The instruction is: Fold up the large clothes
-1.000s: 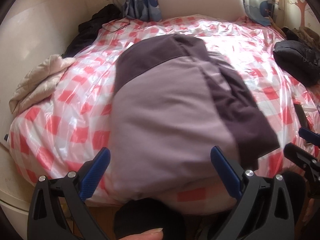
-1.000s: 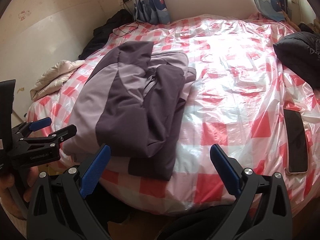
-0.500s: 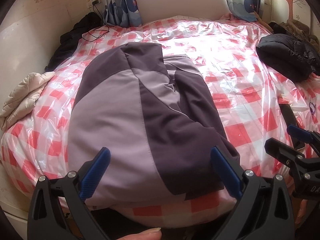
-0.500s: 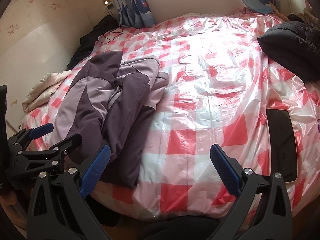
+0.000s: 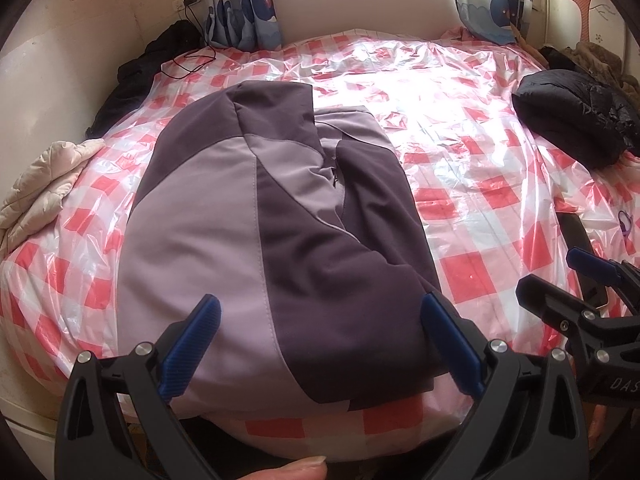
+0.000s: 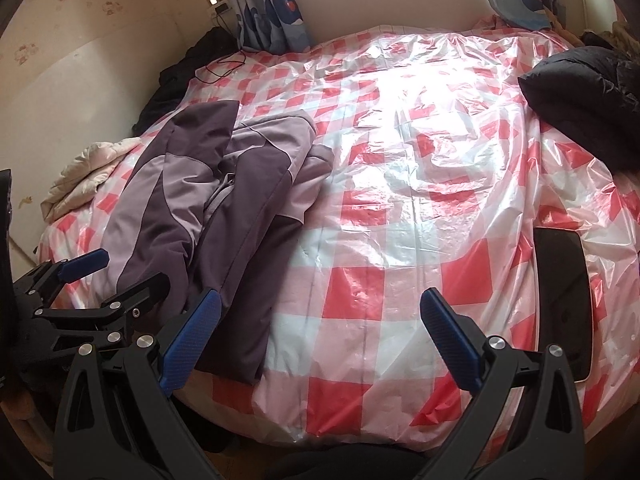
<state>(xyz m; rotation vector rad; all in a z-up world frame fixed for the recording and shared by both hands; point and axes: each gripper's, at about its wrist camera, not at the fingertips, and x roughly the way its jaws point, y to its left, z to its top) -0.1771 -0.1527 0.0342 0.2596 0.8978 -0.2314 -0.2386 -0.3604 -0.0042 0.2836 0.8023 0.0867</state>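
A folded purple and lilac jacket point(image 5: 276, 236) lies on the bed's near left part, also seen in the right wrist view point(image 6: 216, 216). My left gripper point(image 5: 320, 340) hovers open just before its near edge, fingers spread wide and holding nothing. My right gripper point(image 6: 320, 336) is open too, over bare red-checked cover to the right of the jacket. Each gripper shows in the other's view: the right gripper point(image 5: 576, 280) at the right edge, the left gripper point(image 6: 104, 276) at the lower left.
The bed point(image 6: 400, 200) has a red and white checked cover under clear plastic. A black puffy jacket point(image 5: 576, 124) lies at the right, a cream jacket point(image 5: 44, 184) at the left edge, dark clothes point(image 5: 136, 76) by the wall, a phone point(image 6: 562, 300) at the near right.
Both grippers swung right and back a little; the jacket now sits more central in the left view and further left in the right view. The jacket itself has not moved.
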